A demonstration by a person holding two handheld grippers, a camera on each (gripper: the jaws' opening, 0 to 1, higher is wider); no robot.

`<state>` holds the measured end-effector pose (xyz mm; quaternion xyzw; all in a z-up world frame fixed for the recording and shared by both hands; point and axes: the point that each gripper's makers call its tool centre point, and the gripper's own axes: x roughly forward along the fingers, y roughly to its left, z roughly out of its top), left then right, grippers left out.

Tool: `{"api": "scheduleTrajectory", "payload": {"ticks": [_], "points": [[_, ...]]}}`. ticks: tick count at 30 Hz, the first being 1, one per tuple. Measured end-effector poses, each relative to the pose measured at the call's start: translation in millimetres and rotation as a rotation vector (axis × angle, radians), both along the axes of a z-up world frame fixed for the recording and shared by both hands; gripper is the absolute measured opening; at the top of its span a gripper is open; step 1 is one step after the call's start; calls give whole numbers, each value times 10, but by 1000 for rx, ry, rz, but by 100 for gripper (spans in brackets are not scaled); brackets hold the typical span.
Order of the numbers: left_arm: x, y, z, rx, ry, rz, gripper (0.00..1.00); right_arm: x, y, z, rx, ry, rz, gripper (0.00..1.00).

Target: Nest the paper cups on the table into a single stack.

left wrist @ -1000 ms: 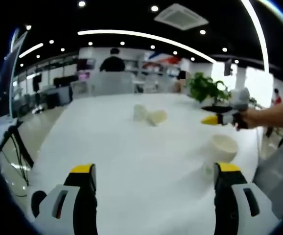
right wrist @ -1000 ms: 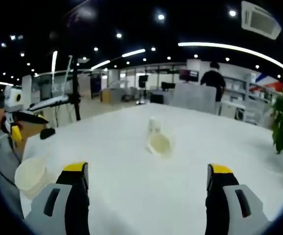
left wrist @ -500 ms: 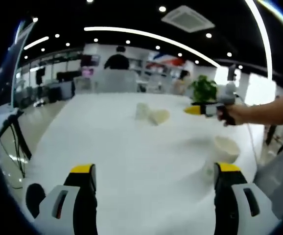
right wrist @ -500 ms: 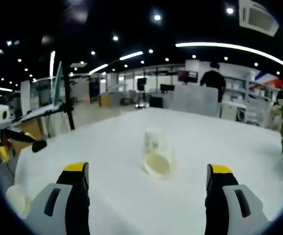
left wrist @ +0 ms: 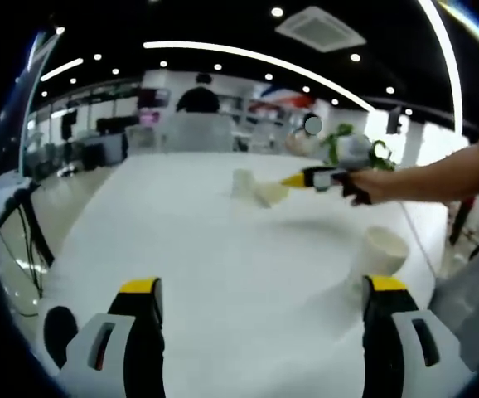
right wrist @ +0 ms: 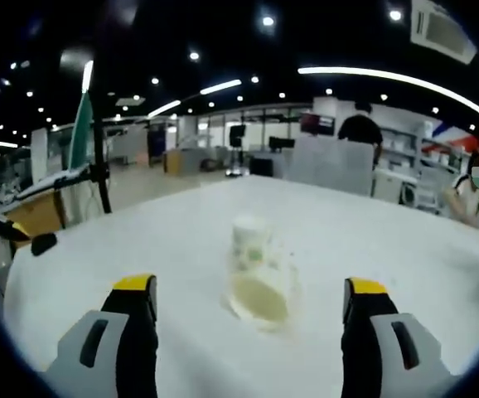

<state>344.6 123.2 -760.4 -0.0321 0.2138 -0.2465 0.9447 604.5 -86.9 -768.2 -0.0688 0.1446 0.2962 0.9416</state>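
Three paper cups are seen on the white table [left wrist: 181, 249]: upright cup [right wrist: 249, 234] touching tipped cup [right wrist: 260, 294] mid-table, lone cup [left wrist: 379, 250] nearer. Right gripper [right wrist: 248, 311], wide open and empty, is lined up on the pair; left gripper [left wrist: 260, 319] is held open, empty.

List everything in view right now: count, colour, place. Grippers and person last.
table: 1, white, spans both views
paper cup, upright: 1, white, far middle of the table; seen at in the right gripper view
paper cup, on its side: 1, cream, lying right by the upright one, mouth toward the right gripper's camera
paper cup, near one: 1, white, at the table's right edge in the left gripper view
plant: 1, green, beyond the table
tripod: 1, black, off the table's left side
left gripper: 1, grey with black and yellow jaws, open, empty
right gripper: 1, same colours, open, aimed at the two far cups
person's forearm: 1, reaching over the table
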Motion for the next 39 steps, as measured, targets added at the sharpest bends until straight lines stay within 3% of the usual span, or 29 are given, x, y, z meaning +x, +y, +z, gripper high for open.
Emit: {"api": "scheduleTrajectory", "payload": {"ticks": [10,19,31,39], "points": [[-5,55,-25,-4,10,19,98,192,-73,-170,-66,19,-2,80],[-15,70,-77,-7,25,28,98,293,-174,-397,-182,30,-10,52],[-27,78,-100,-3,32,31,98,404,-189,-481,-237,32,-49,9],[-12,92,-98,-6,33,31,98,428,-237,-398,-256,-1,-61,0]]}}
